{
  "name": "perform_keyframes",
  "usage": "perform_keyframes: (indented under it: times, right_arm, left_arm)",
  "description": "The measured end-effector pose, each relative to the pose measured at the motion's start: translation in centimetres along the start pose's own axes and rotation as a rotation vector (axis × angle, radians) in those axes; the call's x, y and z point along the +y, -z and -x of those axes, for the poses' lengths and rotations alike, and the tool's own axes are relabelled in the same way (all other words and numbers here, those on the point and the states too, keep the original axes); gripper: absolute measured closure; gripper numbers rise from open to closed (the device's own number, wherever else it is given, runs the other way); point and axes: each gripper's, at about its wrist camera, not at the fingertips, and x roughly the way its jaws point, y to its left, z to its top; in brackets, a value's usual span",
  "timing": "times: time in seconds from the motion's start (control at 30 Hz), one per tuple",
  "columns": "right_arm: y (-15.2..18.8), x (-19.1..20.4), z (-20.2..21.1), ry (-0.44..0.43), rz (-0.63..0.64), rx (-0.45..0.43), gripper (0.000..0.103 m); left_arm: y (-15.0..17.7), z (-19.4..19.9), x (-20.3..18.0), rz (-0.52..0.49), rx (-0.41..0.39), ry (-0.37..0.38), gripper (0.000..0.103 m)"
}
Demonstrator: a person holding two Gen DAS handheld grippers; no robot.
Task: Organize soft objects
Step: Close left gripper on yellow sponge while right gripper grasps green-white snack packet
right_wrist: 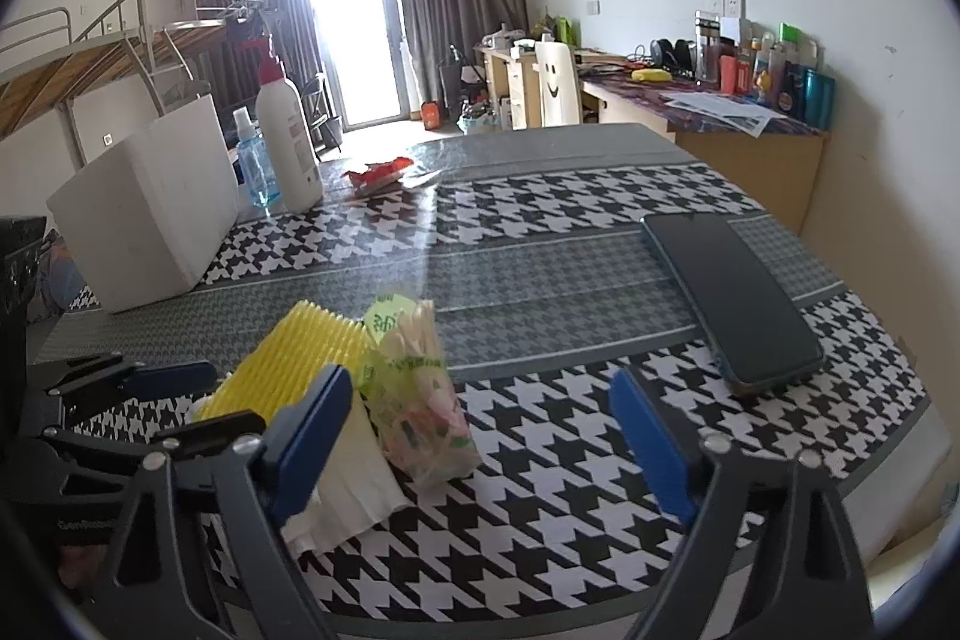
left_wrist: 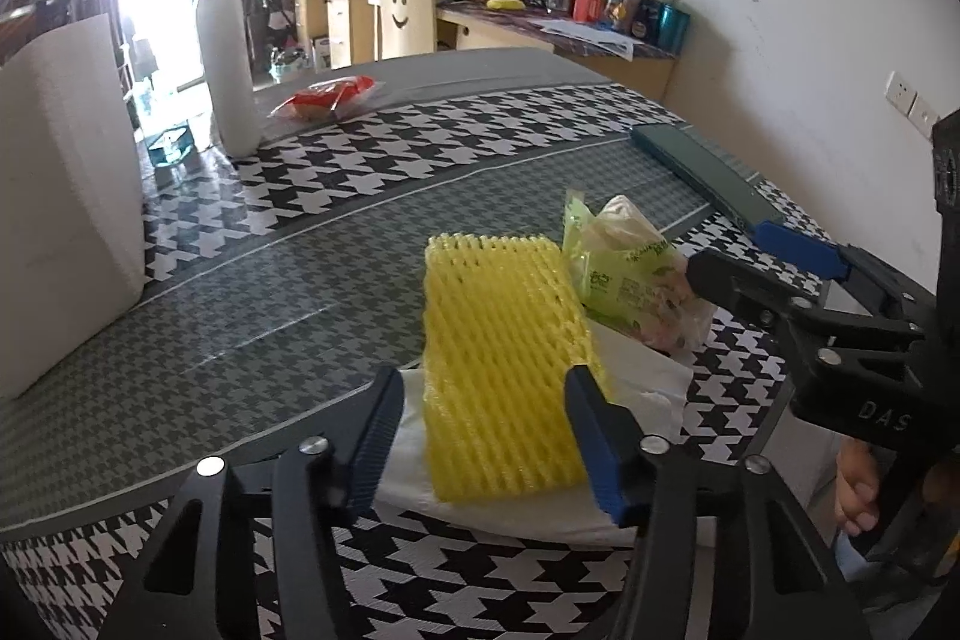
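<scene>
A: How was the left tool (left_wrist: 480, 436) found?

B: Its fingers were set on either side of the yellow foam net (left_wrist: 504, 370), the right one touching; a firm grip could not be told. The net was lying on a white tissue (left_wrist: 648, 388) directly ahead.

A: And the right tool (right_wrist: 480, 436)?

B: It was held wide open and empty, with the green snack bag (right_wrist: 414, 400) just ahead to its left.

A: What risk was judged?

B: The tissue could be dragged up with the net, or the net crushed.

A: The surroundings?

B: A houndstooth-covered surface (right_wrist: 570, 520) was seen, with a phone (right_wrist: 726, 292), a white box (right_wrist: 150, 214) and a bottle (right_wrist: 288, 142) beyond.
</scene>
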Motion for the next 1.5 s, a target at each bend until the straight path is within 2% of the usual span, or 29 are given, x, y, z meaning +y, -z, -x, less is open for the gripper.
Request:
perform_keyframes:
  times: [0.17, 0.23, 0.4, 0.63, 0.77, 0.97, 1.0, 1.03, 1.13, 1.27, 1.5]
  right_arm:
    - [0.3, 0.1, -0.6, -0.01, 0.001, 0.027, 0.025]
    - [0.3, 0.2, -0.6, -0.013, 0.002, 0.027, 0.025]
    - [0.4, 0.3, -1.1, -0.019, -0.001, 0.045, 0.03]
    - [0.8, 0.4, -1.6, -0.036, -0.009, 0.073, 0.033]
    - [0.8, 0.7, -2.3, -0.057, -0.012, 0.102, 0.048]
    - [0.8, 1.3, -2.8, -0.087, -0.008, 0.128, 0.054]
    - [0.8, 1.4, -2.9, -0.089, -0.003, 0.131, 0.057]
    - [0.9, 1.5, -3.0, -0.09, 0.003, 0.139, 0.066]
    - [0.9, 1.6, -2.9, -0.087, 0.007, 0.14, 0.074]
    - [0.8, 1.6, -2.4, -0.082, -0.006, 0.131, 0.079]
    - [0.3, 1.2, -1.0, -0.07, -0.026, 0.091, 0.079]
  left_arm:
    - [0.1, -0.5, -0.1, -0.001, 0.03, 0.011, 0.051]
    - [0.1, -0.6, -0.1, 0.007, 0.036, 0.015, 0.055]
    - [0.2, -0.8, -0.5, -0.015, 0.044, 0.031, 0.072]
    - [0.2, -0.7, -0.8, -0.034, 0.036, 0.038, 0.09]
    - [0.1, -0.6, -0.6, -0.027, 0.033, 0.045, 0.092]
    - [0.1, 0.2, -0.2, -0.011, 0.013, 0.075, 0.092]
    - [0.0, 0.4, -0.2, -0.011, 0.006, 0.074, 0.092]
    - [0.0, 0.5, -0.2, -0.012, 0.005, 0.074, 0.092]
    - [0.0, 0.7, -0.1, -0.009, -0.001, 0.074, 0.092]
    - [-0.1, 1.4, -0.1, -0.008, -0.018, 0.082, 0.092]
    - [-0.3, 2.7, 0.2, -0.003, -0.064, 0.077, 0.092]
